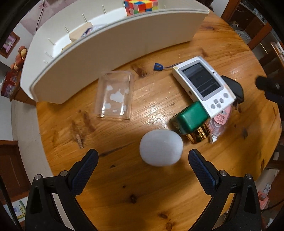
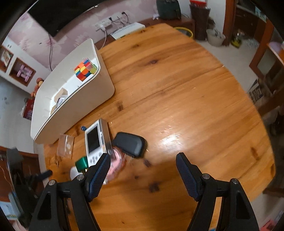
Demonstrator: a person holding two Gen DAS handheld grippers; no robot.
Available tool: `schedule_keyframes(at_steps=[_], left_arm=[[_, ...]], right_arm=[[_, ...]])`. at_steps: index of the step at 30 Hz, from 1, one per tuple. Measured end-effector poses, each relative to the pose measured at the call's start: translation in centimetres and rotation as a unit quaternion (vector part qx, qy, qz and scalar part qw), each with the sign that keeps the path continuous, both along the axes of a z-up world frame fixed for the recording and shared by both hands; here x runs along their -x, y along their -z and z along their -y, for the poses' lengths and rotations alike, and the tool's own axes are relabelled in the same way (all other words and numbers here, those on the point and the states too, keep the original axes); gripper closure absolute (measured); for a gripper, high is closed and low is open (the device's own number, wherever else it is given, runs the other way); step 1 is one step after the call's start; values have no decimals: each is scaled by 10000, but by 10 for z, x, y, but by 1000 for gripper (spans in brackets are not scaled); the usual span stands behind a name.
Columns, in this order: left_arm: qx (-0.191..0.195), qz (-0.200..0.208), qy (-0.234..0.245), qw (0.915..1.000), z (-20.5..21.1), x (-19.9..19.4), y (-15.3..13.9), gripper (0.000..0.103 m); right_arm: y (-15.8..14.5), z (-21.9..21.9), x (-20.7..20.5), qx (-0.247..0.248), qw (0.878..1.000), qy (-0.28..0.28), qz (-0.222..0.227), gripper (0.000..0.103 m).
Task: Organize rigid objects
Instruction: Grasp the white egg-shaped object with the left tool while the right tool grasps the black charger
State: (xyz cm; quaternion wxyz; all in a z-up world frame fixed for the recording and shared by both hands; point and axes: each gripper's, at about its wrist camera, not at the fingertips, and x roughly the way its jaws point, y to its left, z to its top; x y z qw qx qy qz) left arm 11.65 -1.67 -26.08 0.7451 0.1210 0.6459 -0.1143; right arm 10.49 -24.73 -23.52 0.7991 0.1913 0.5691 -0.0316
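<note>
A white egg-shaped object [image 1: 161,147] lies on the wooden table [image 1: 124,186], just ahead of my open, empty left gripper [image 1: 143,160]. Beyond it are a clear plastic box [image 1: 115,95], a green-capped bottle [image 1: 190,119], a white handheld device [image 1: 204,84], a black case [image 1: 233,88] and a pink packet [image 1: 221,118]. A white bin [image 1: 110,48] at the back holds a colour cube [image 1: 141,6]. My right gripper [image 2: 142,168] is open and empty; the black case [image 2: 130,144], the device [image 2: 95,140] and the pink packet [image 2: 117,163] lie ahead to its left.
The bin [image 2: 74,106] also holds a wooden block [image 2: 61,93] and a card. A small blue tag [image 1: 158,66] on a cord lies near the device. The table's right half [image 2: 195,106] is bare wood. Furniture stands around the table.
</note>
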Motion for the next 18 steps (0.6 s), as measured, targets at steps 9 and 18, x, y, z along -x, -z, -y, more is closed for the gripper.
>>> schedule_keyframes(at_steps=[9, 18], left_arm=[[48, -127, -139, 9998, 0, 4, 15, 2], [103, -116, -186, 9997, -7, 1, 13, 2]], right_arm=[[29, -9, -48, -111, 9966, 290, -764, 26], [53, -25, -62, 29, 9905, 368, -1321, 27]])
